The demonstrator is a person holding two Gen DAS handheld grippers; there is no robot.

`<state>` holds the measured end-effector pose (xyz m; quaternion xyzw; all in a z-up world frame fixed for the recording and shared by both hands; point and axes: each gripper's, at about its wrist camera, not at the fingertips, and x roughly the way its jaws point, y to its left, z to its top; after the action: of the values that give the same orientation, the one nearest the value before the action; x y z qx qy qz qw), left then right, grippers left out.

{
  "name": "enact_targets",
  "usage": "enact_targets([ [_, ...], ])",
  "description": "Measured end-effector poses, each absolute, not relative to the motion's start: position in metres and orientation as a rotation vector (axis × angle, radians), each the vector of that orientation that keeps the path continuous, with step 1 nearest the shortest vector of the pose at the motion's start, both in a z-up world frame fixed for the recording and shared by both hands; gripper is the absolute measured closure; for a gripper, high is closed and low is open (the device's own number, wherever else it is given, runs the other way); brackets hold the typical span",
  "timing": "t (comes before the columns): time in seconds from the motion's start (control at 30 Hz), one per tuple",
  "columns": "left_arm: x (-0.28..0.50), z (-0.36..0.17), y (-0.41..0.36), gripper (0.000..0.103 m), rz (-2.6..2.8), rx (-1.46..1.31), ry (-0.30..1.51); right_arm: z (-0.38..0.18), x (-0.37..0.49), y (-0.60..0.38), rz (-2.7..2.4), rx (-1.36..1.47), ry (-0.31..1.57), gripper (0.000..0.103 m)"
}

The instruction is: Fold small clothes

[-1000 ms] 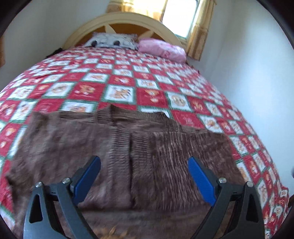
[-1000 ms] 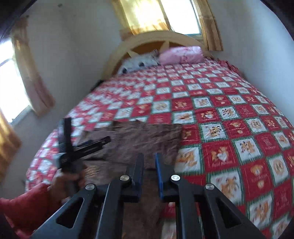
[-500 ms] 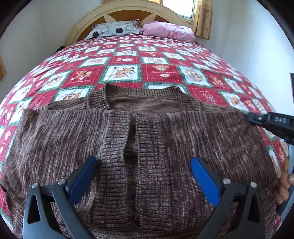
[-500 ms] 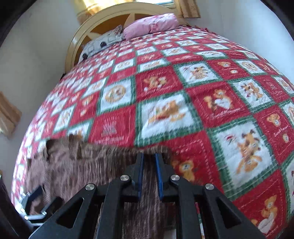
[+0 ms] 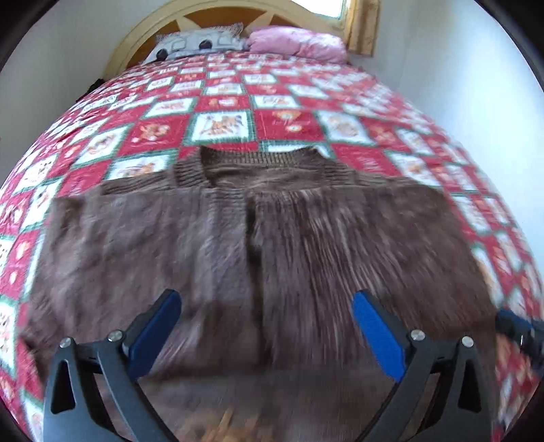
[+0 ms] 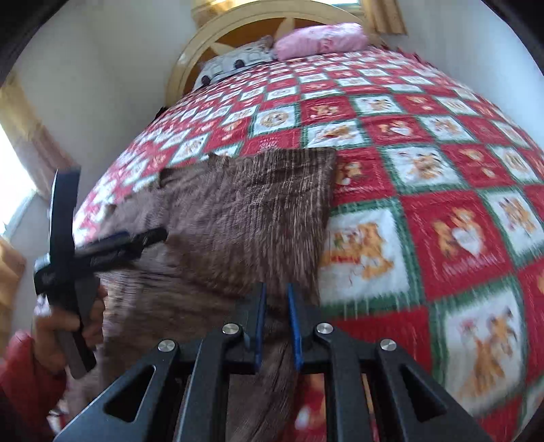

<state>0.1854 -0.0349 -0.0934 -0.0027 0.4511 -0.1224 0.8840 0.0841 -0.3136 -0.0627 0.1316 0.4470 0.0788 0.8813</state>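
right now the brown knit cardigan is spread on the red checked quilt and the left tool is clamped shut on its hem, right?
Not quite. The left wrist view shows the left tool open, its blue pads wide apart over the brown knit cardigan. The cardigan is indeed spread on the red checked quilt.

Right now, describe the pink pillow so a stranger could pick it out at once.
Start from the bed's arched yellow headboard at the far end of the red-and-white checked quilt. Two pillows lean against it, side by side. The pink pillow is the right one, plain, shiny and crumpled, unlike the grey patterned pillow beside it.
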Motion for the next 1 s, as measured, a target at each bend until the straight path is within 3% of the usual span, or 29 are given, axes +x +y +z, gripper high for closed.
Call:
enact_targets([
  [0.1,0.144,-0.073,0.004,0.0,-0.308,-0.037,0.87,-0.018,0.039,-0.311,0.163,0.201,0.826,0.09],
  [0.23,0.088,-0.057,0.079,0.0,-0.319,-0.138,0.791,0.059,-0.06,-0.315,0.111,0.123,0.539,0.09],
  [0.37,0.044,-0.046,0.142,0.0,-0.301,-0.235,0.733,0.115,-0.154,-0.341,0.145,0.372,0.251,0.089],
  [0.5,0.011,-0.039,0.178,0.0,-0.262,-0.183,0.728,0.13,-0.21,-0.359,0.302,0.69,0.056,0.089],
  [0.6,-0.016,-0.045,0.195,0.0,-0.239,-0.145,0.751,0.133,-0.213,-0.35,0.452,0.746,0.21,0.088],
  [0.8,-0.059,-0.088,0.209,0.0,-0.332,-0.25,0.837,0.129,-0.236,-0.285,0.453,0.409,0.503,0.088],
  [1.0,-0.054,-0.115,0.177,0.0,-0.43,-0.297,0.921,0.043,-0.231,-0.276,0.301,0.351,0.734,0.088],
])
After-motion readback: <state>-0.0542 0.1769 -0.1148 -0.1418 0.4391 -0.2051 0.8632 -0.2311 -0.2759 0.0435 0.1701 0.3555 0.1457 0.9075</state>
